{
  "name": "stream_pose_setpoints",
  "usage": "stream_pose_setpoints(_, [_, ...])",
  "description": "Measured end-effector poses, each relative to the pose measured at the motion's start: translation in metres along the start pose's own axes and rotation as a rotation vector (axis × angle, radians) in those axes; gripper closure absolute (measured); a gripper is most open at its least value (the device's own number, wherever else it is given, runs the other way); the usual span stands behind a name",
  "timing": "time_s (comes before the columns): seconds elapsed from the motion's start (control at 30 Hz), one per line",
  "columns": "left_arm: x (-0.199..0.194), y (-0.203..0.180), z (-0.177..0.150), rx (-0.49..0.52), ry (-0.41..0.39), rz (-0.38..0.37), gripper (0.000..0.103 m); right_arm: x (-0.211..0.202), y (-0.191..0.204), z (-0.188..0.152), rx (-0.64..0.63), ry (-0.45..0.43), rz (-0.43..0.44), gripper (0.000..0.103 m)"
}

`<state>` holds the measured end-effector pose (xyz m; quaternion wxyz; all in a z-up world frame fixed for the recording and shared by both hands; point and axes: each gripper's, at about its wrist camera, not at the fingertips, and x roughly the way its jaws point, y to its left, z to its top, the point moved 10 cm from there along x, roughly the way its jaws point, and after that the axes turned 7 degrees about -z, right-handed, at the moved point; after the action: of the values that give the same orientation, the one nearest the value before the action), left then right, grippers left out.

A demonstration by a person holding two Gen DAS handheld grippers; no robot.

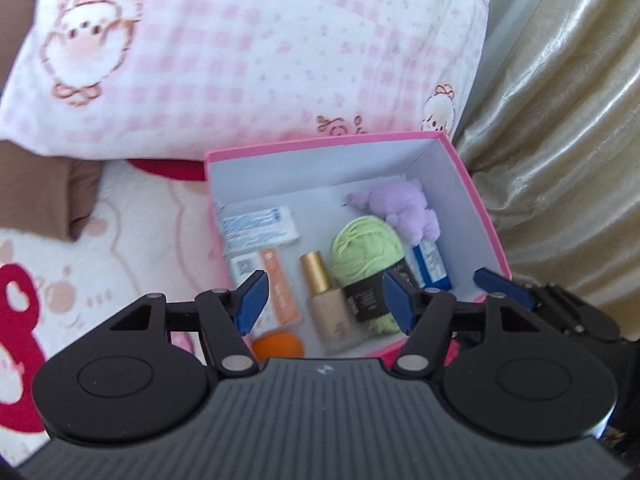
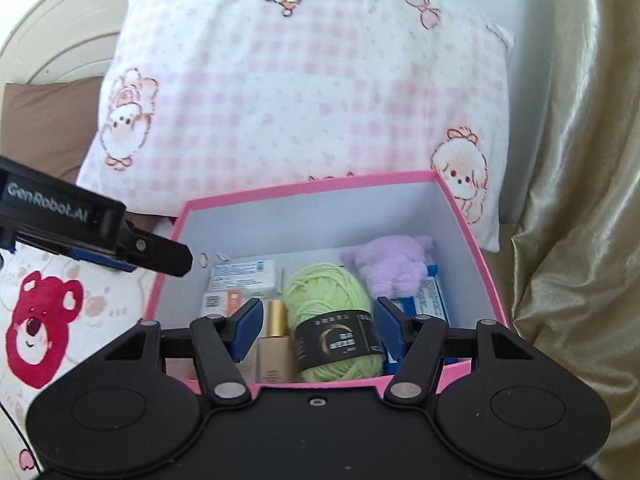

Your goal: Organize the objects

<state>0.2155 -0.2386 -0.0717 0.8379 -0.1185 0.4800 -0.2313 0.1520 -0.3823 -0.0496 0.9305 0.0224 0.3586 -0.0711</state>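
Both wrist cameras look forward and down from just in front of the pink box (image 1: 476, 184) (image 2: 464, 216), close in. The left view sits leftward, the right view lower and nearer. They share the box's inside and the pillow (image 1: 260, 52) (image 2: 312, 92) behind.

- The open cardboard box (image 2: 472, 240) is pink outside and along its rim, plain white inside.
- The ball of wool yarn (image 2: 324, 300) is pale green, with a black paper band printed in gold.
- The plush toy (image 2: 394, 268) in the box's far right corner is lilac.
- The small glass bottle (image 1: 334, 312) is beige with a gold cap.
- The flat packet (image 1: 258, 226) by the box's left wall is white with blue print.
- The pillow (image 2: 304, 88) has pink-and-white checks, with cartoon puppies outlined in brown.
- The blanket (image 2: 44, 320) is cream with a red bear face.
- The curtain (image 2: 580, 200) is shiny gold.
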Motion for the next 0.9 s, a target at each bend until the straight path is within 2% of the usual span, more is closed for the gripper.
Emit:
stream_pose_setpoints(0.17, [-0.037,0.005,-0.015,0.034,-0.030,0.062,0.037,-0.037,0.022,0.006,-0.033,-0.021,0.016,0.037])
stream_pose_setpoints(0.4, [-0.083,0.021,-0.043,0.030,-0.044,0.101,0.028,-0.073,0.047,0.006,-0.064,-0.026,0.033,0.034])
stream_pose_setpoints(0.6, [-0.107,0.057,-0.068,-0.039,-0.044,0.145,0.027,-0.087,0.065,-0.001,-0.090,-0.011,0.037,0.032])
stream_pose_setpoints(0.9, [-0.128,0.092,-0.094,-0.124,-0.059,0.164,0.026,-0.099,0.088,-0.007,-0.137,-0.006,0.048,0.031])
